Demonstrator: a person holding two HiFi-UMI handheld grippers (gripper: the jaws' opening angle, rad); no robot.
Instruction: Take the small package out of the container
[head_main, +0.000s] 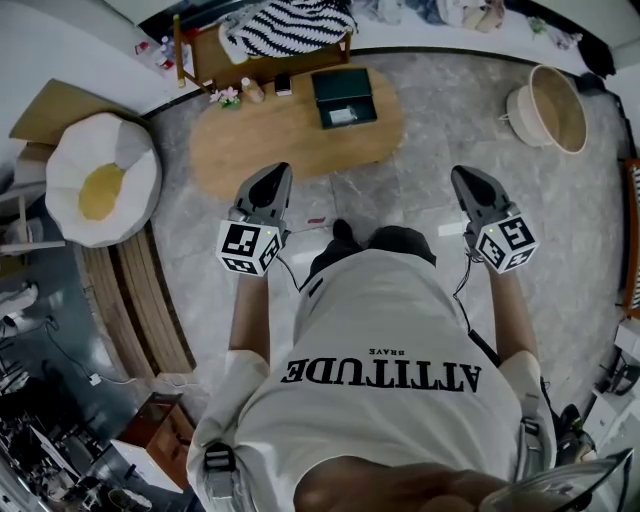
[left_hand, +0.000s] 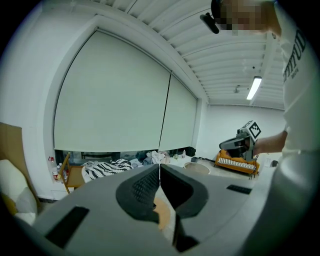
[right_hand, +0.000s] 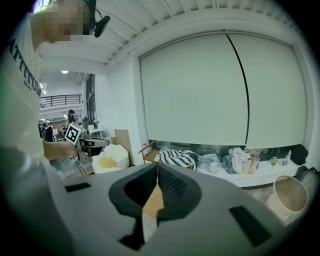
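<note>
Grey tiled floor (head_main: 420, 170), with the person standing back from a low oval wooden desk (head_main: 270, 140). An egg-shaped beanbag (head_main: 100, 180) lies off to the left and a wicker basket (head_main: 548, 108) off to the right.

The dark container (head_main: 322, 100) sits open on the desk's far right part. The small package (head_main: 342, 116), pale, lies inside it toward the near wall.

The left gripper (head_main: 268, 182) and the right gripper (head_main: 468, 182) are held level-ish ahead of the body, well apart and short of the desk. Both sets of jaws are clenched on nothing, pads meeting.

Step in hand, as I judge it: the approach.
- Bring the right gripper in over the container.
- Part its jaws before descending.
- Come down steeply so the walls don't foul the jaws.
- Straddle the package across its narrow side.
- Use the left gripper to steady the container's rim if it slides.
</note>
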